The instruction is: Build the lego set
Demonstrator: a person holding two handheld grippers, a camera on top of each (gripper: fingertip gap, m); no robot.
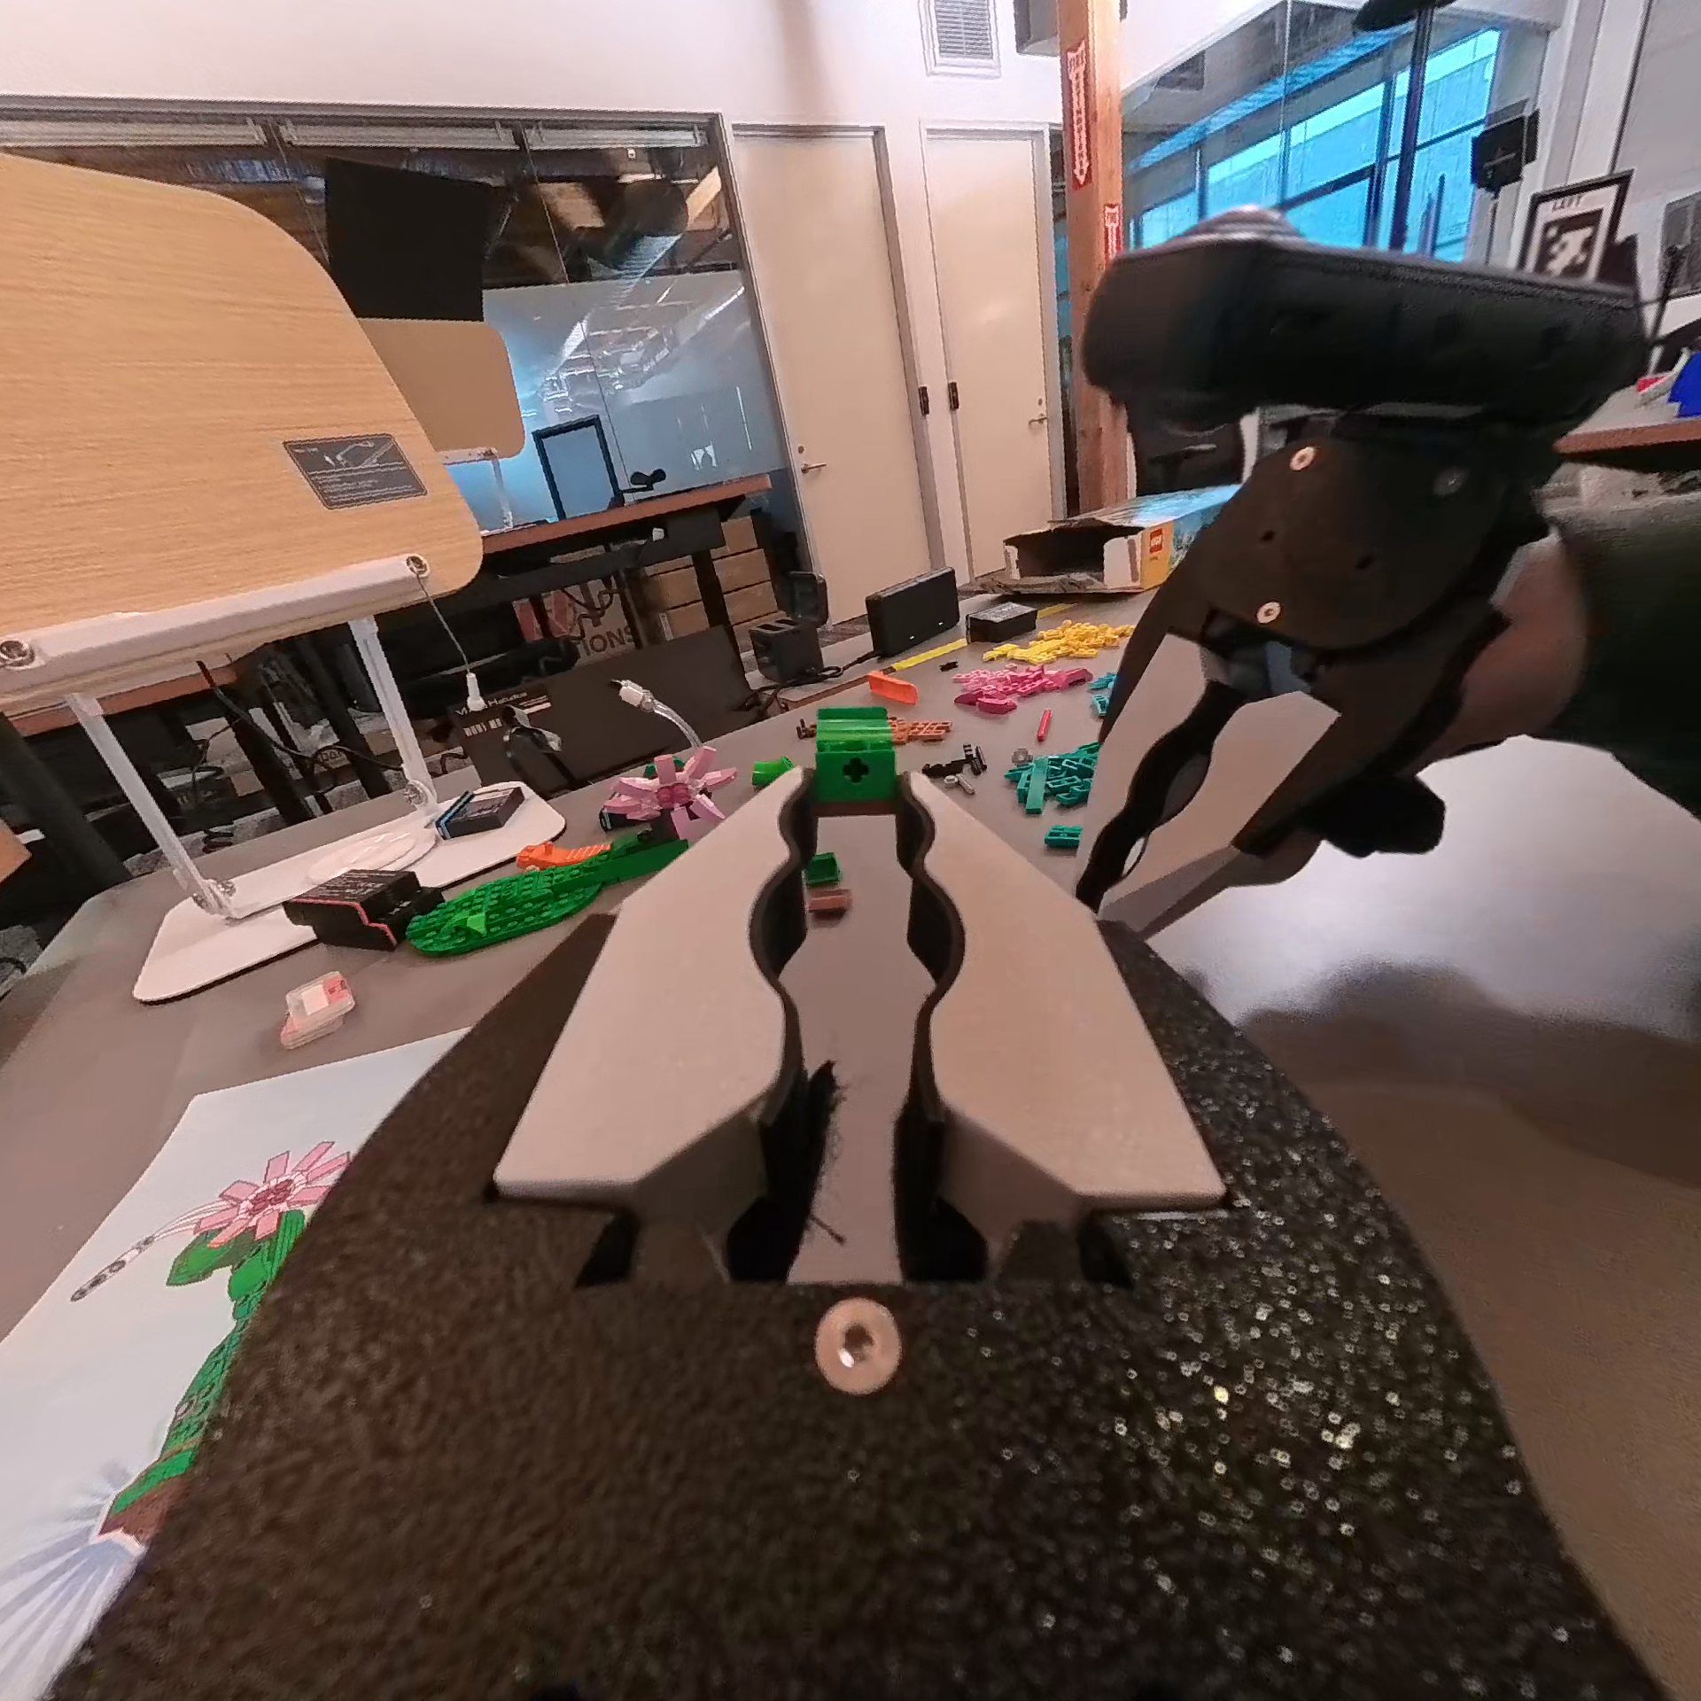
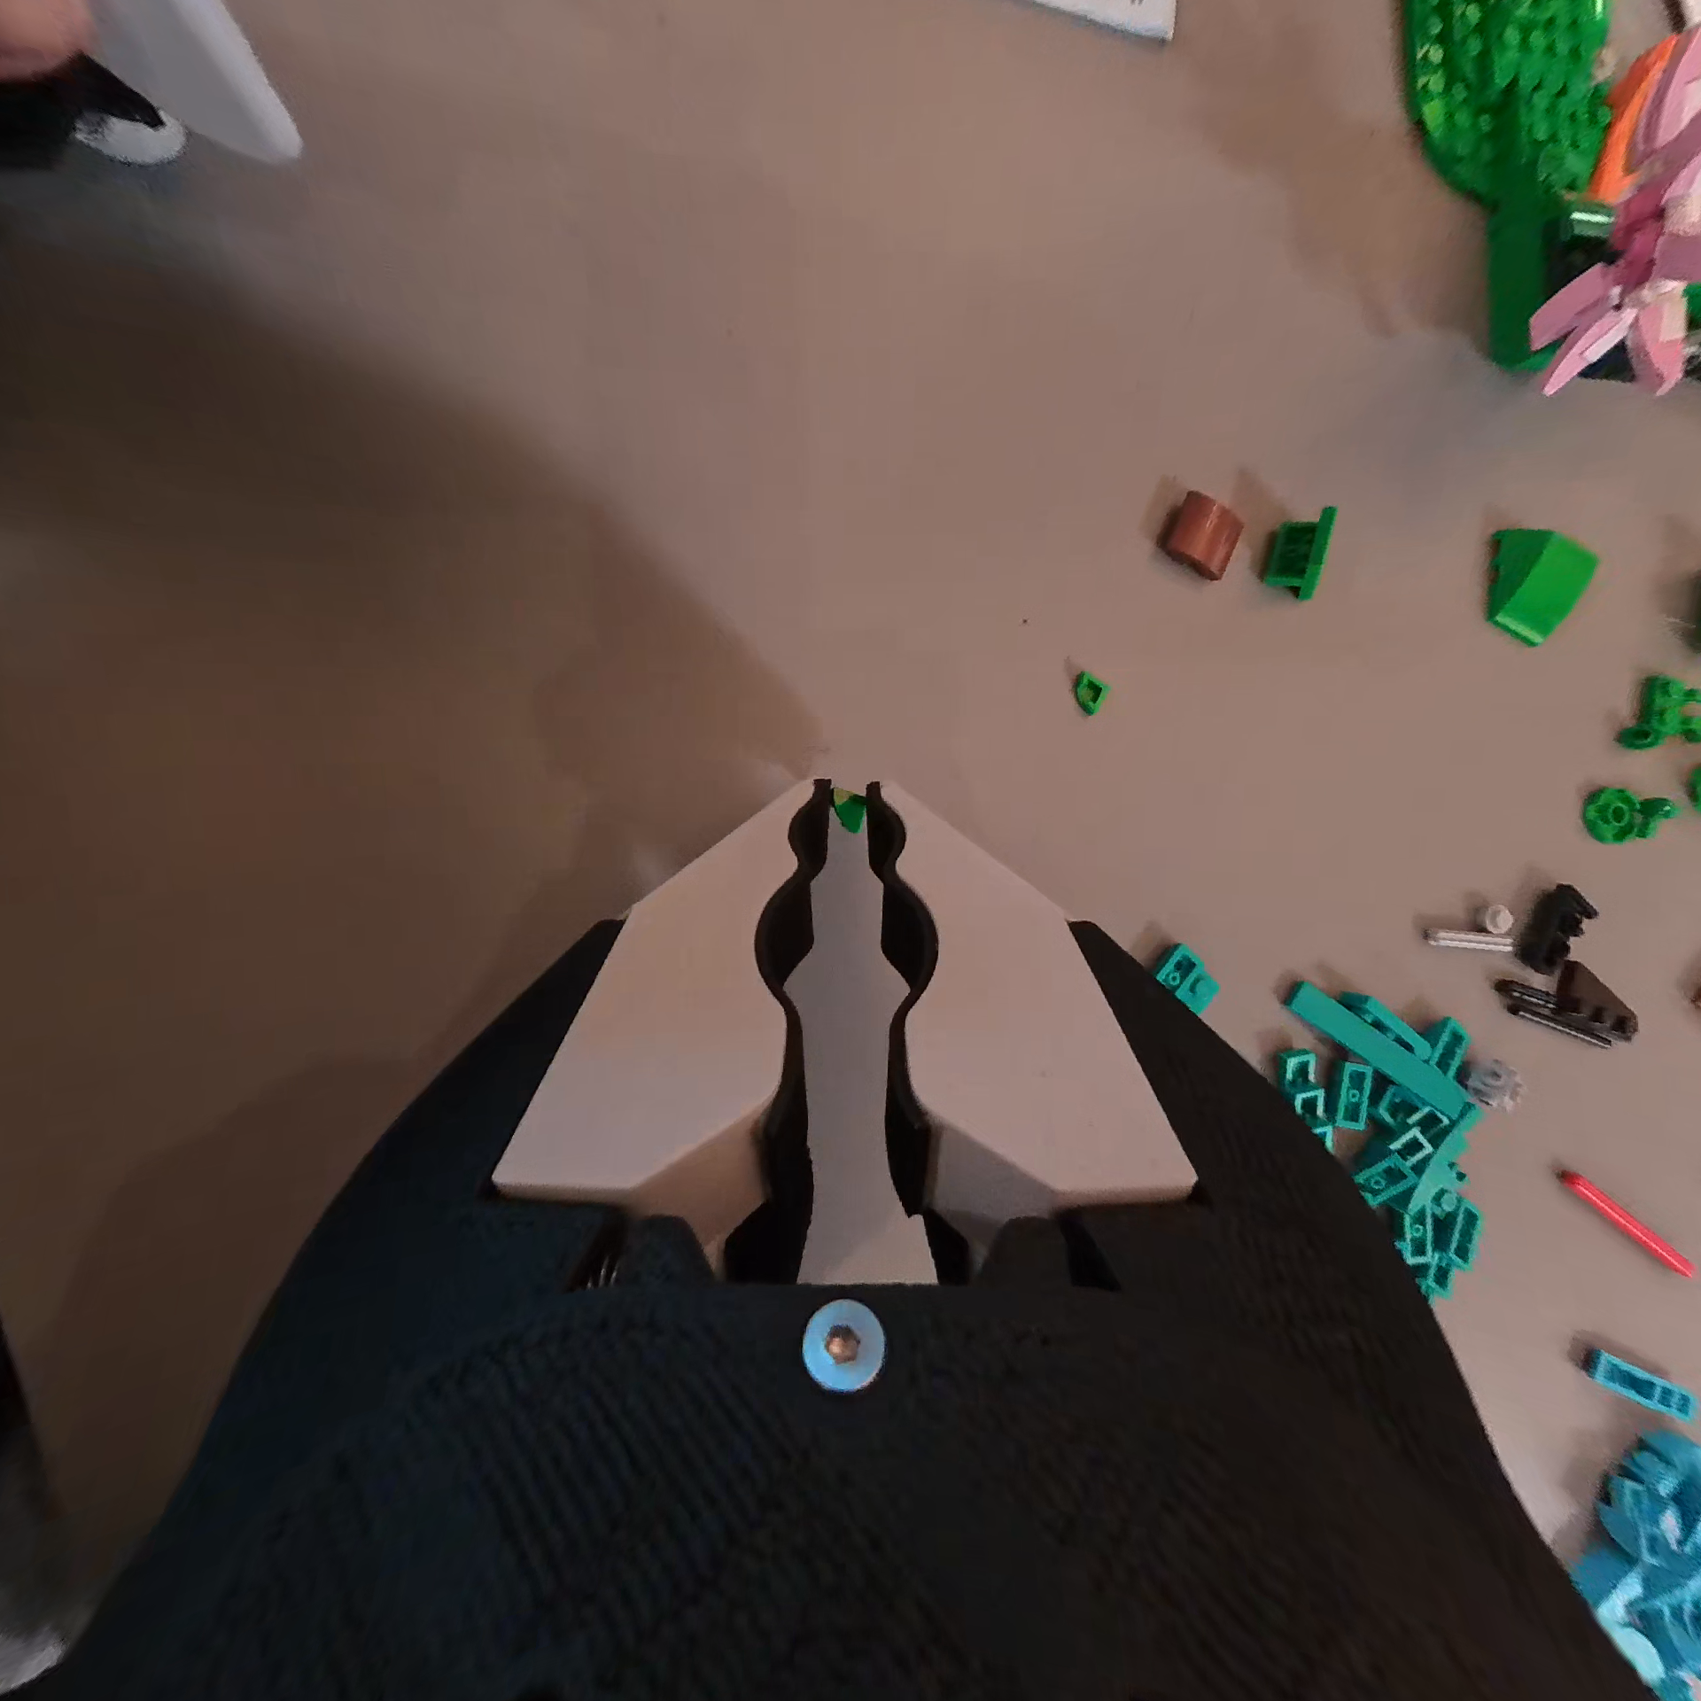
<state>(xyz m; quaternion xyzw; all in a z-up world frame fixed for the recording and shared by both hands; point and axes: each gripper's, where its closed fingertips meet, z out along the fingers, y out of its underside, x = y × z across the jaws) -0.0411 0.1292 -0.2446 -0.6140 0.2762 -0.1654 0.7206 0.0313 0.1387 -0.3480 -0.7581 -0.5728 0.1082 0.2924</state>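
My left gripper (image 1: 856,793) is shut on a green lego block assembly (image 1: 856,762) with a cross hole and a brown underside, held above the table. My right gripper (image 2: 847,799) is shut on a tiny green piece (image 2: 849,814) pinched at its tips, low over the bare table. In the left wrist view the right gripper (image 1: 1105,907) points down at the table, just right of my left fingers. A green leaf plate (image 1: 515,907) with a pink flower (image 1: 676,792) lies to the left.
Loose pieces lie nearby: a brown round (image 2: 1201,534), a green bracket (image 2: 1300,552), a green slope (image 2: 1537,584), a teal pile (image 2: 1390,1123), black parts (image 2: 1565,976). Pink (image 1: 1022,686) and yellow (image 1: 1058,640) piles sit farther back. A wooden book stand (image 1: 184,414) and an instruction sheet (image 1: 184,1289) are at left. Left tips to right tips: about 12 cm.
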